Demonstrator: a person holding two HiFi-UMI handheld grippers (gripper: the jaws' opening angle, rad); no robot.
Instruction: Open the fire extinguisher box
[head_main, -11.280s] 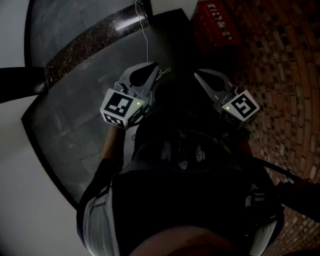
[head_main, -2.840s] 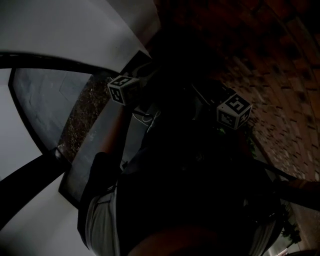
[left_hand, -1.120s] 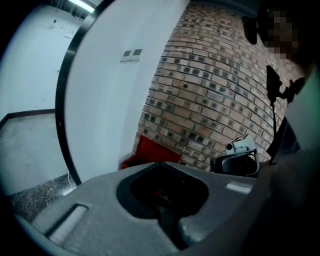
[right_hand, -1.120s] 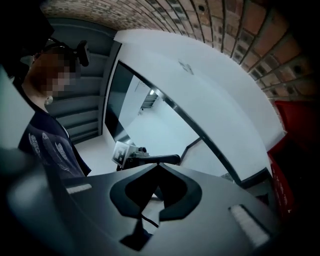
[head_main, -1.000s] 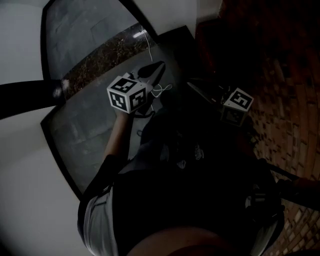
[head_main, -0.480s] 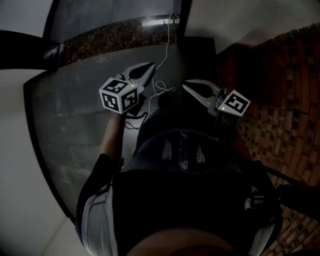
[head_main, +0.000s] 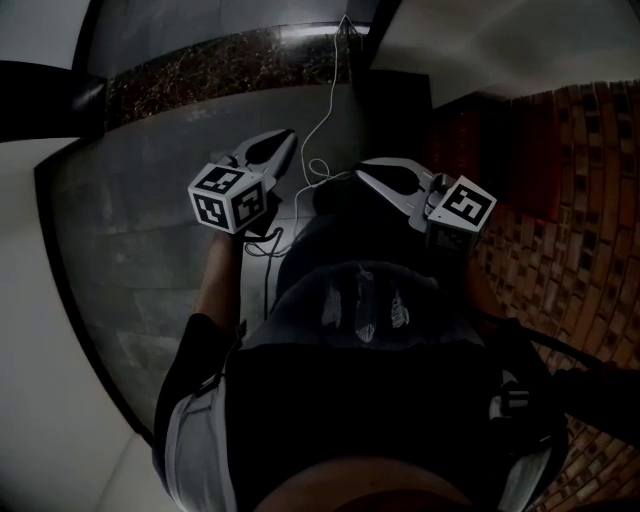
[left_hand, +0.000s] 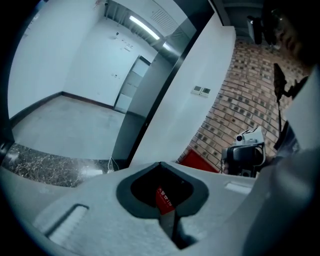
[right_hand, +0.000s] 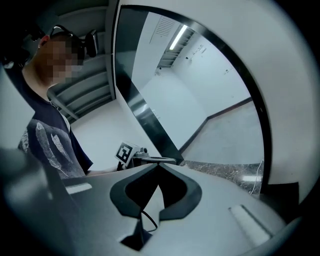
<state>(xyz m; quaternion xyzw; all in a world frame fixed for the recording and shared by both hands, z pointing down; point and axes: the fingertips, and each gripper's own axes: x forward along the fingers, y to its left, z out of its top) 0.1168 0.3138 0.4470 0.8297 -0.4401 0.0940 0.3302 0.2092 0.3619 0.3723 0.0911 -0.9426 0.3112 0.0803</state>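
Pinching on nothing, the left gripper has its jaws clenched, tips meeting in a point with no object between the pads. The right gripper is clenched the same way, and its jaws are empty too. In the head view both are held out level in front of the person's dark-shirted torso, each with its marker cube at the rear. They stand apart, with neither set of jaws touching anything. Through the oval gap behind the left jaws a patch of red with white print shows. It belongs to the fire extinguisher box, which sits on the floor past those tips and slightly to their right, well apart from them. The box stands at the foot of the brick wall, and whether it is open or closed cannot be told. To the right of the left jaws, level with the box, the right gripper's camera body appears. Ahead and left of the left tips a thin white cable hangs down to a speckled stone strip. Beyond the strip lie a grey floor and pale walls. A long ceiling light glows above them.
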